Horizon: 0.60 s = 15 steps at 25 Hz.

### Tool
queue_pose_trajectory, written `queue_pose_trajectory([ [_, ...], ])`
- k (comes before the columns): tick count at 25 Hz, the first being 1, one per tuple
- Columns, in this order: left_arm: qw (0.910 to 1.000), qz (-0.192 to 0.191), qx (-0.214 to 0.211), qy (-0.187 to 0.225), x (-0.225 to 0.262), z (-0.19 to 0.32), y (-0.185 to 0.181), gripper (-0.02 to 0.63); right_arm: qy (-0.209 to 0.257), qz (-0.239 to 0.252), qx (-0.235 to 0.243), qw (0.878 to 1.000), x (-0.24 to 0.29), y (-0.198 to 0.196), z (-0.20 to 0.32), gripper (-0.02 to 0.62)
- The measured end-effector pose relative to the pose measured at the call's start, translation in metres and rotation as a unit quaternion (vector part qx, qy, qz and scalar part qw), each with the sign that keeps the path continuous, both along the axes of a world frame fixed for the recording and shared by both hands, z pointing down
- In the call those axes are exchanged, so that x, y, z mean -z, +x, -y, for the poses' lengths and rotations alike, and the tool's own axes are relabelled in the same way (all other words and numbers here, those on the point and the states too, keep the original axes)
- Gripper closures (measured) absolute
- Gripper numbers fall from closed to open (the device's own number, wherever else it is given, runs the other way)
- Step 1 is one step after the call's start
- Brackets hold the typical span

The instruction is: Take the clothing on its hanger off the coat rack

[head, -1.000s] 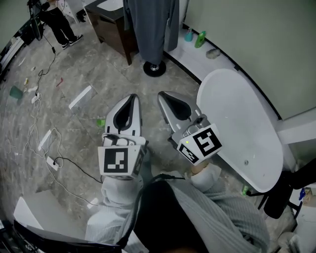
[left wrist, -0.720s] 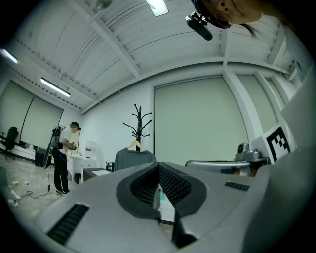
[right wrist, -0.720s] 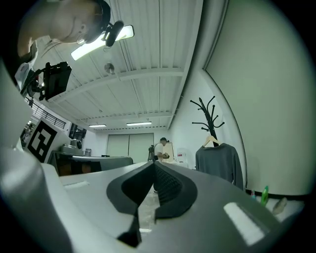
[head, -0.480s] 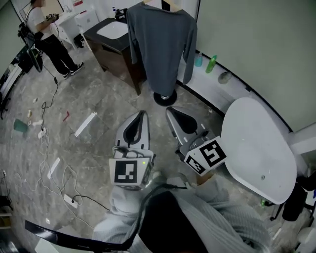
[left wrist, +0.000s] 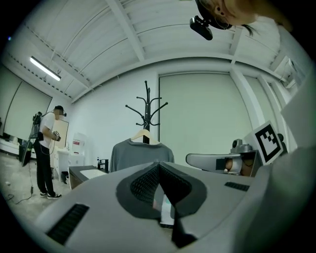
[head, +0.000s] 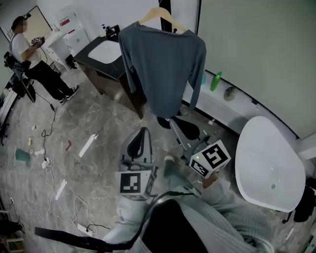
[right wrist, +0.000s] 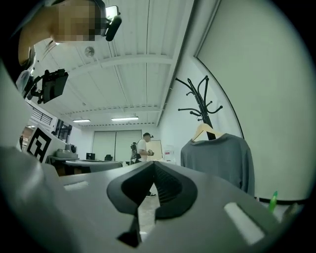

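A grey long-sleeved sweater (head: 163, 64) hangs on a pale wooden hanger (head: 161, 15) from a black coat rack (left wrist: 146, 106), straight ahead. The rack's round base (head: 164, 122) peeks out under the hem. My left gripper (head: 140, 140) is shut and empty, low and short of the sweater. To its right my right gripper (head: 183, 128) is shut too, with nothing in it, just below the hem. In the left gripper view the sweater (left wrist: 141, 154) sits beyond the jaws; in the right gripper view the sweater (right wrist: 219, 160) hangs to the right.
A dark cabinet with a white basin (head: 104, 52) stands left of the rack. A white oval tub (head: 269, 165) is at the right. Bottles (head: 216, 81) line a ledge along the wall. A person (head: 34, 62) stands far left. Cables (head: 49, 163) lie on the floor.
The view has tilted up, so the whole sweater and hanger now show. Both grippers have come closer to the rack, still shut.
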<state>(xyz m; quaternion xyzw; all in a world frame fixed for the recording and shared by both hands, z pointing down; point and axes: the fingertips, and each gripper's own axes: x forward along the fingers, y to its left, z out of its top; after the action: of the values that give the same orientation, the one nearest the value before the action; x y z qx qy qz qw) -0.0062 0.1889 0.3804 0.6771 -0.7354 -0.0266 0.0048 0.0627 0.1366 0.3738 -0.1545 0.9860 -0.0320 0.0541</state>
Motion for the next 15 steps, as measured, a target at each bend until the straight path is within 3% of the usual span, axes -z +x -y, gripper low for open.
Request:
queue_pose_trajectory([
  [6,0.9990,0.021,-0.031,0.026,0.041,0.112,-0.064,0.601,0.026,0.017,-0.003,1.000,0.038,-0.062,0.111,0.594],
  [12,0.9973,0.020,-0.060,0.036,0.062,0.194,-0.103,0.601,0.030,0.015,-0.033,0.999,0.058,-0.086,0.199,0.594],
  [15,0.9942,0.026,-0.102,0.017,0.057,0.230,-0.117,0.601,0.021,0.006,-0.054,0.998,0.053,-0.094,0.231,0.594],
])
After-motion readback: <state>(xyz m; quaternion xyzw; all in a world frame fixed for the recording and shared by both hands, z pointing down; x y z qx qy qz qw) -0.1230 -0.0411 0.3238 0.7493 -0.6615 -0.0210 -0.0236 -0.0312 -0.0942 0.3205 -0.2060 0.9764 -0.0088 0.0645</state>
